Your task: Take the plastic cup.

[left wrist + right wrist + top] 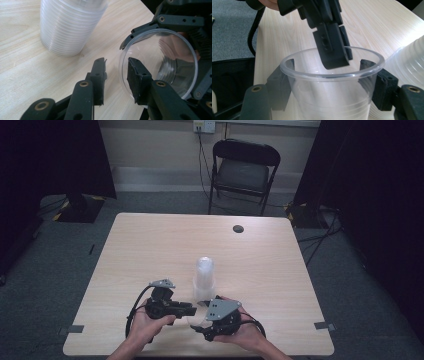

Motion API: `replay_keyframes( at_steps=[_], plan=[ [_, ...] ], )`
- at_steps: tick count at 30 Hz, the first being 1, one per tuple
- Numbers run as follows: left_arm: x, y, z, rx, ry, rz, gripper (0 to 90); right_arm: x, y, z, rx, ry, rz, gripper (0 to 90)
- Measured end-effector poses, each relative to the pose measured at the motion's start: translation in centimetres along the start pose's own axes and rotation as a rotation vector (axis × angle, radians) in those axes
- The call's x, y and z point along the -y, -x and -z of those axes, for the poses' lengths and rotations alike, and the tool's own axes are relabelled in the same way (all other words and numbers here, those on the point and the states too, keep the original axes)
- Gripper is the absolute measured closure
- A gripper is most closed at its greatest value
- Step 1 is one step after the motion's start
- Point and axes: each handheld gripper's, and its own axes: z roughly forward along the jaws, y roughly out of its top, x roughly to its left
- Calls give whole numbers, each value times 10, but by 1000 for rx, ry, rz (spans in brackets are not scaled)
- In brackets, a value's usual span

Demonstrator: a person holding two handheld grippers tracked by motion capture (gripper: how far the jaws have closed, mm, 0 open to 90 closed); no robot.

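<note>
An upside-down stack of clear plastic cups (205,275) (70,25) stands on the wooden table (150,245), just beyond both hands. My right gripper (329,80) is shut on a single clear cup (332,100) (165,57), its jaws pressing on opposite sides below the rim. The cup's mouth faces my left gripper (116,61), which is open. Its jaws straddle the cup's rim, one inside the mouth and one outside, with a gap on each side of the wall. In the high view, the left gripper (192,309) meets the right gripper (201,316) near the table's front edge.
A black folding chair (245,170) stands beyond the far edge of the table. A round cable hole (238,228) sits in the tabletop at the back right. Dark curtains hang on both sides, and cables run along the floor.
</note>
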Motion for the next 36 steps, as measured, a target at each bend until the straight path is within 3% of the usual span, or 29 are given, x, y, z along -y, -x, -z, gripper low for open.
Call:
replay_keyframes(
  at_steps=[5,10,11,18,22,27,29,36],
  plan=[
    [0,1,5,10,37,-16,645,4,3,2,0,16,-52,296],
    [1,0,10,3,55,-18,604,6,5,5,1,14,-72,297],
    [2,-1,13,-20,65,-22,579,8,6,7,4,18,-88,297],
    [4,-5,18,-55,83,-27,524,13,12,11,24,11,-120,298],
    [5,-6,19,-103,77,-34,482,14,14,14,35,14,-133,299],
    [5,-8,21,-132,89,-36,405,16,20,20,38,17,-160,300],
    [7,-9,23,-171,98,-41,389,18,22,23,41,20,-170,300],
    [12,-9,27,-216,118,-50,344,23,26,29,55,24,-198,302]
  ],
)
